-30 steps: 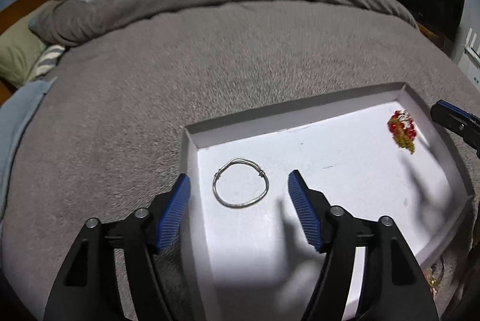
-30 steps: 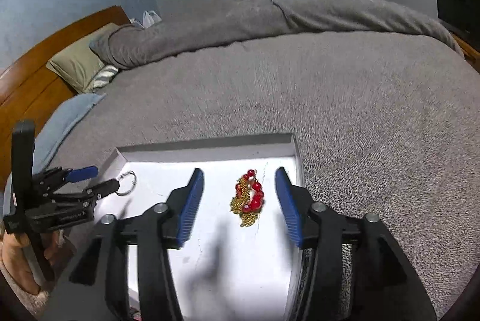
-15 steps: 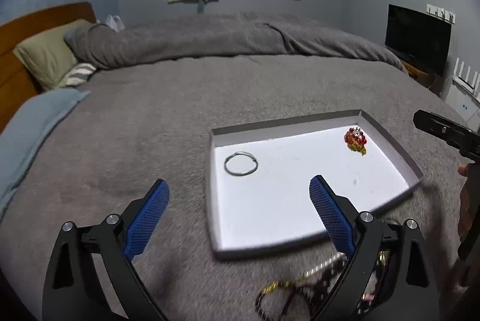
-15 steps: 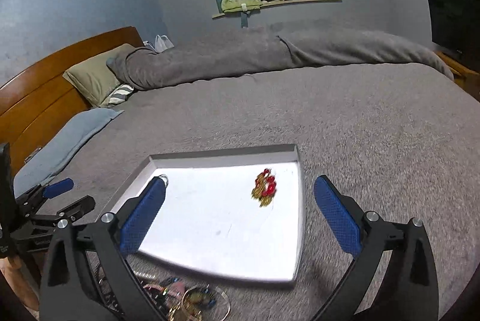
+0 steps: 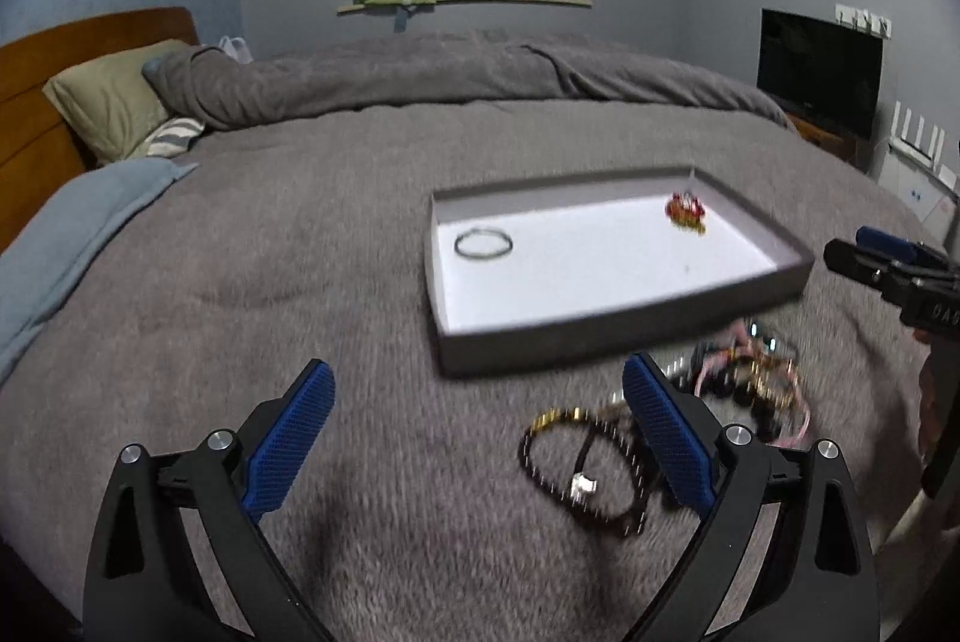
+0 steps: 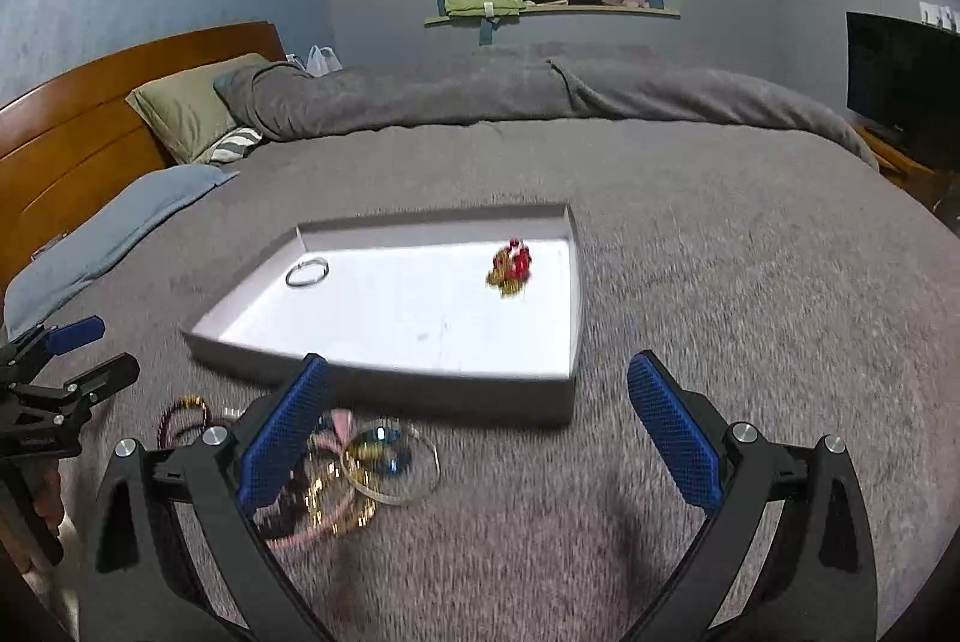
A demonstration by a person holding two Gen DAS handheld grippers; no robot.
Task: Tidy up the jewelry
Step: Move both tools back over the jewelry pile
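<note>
Now the pile of loose jewelry (image 6: 336,468) lies on the grey bed cover (image 6: 720,282), just in front of the near wall of the tray (image 6: 420,390) and not yet inside it. It sits between the two grippers. Seen from the right gripper (image 6: 477,429), the pile is low and to the left, partly behind its left finger. Seen from the left gripper (image 5: 480,438), a dark bead bracelet (image 5: 582,468) lies just inside its right finger, so the left one looks nearer to that piece. Both grippers have their jaws spread wide and hold nothing; the left one's have just been opening. Inside the tray a silver ring bracelet (image 5: 483,243) lies at the far left and a red and gold piece (image 5: 685,213) at the far right, well apart.
</note>
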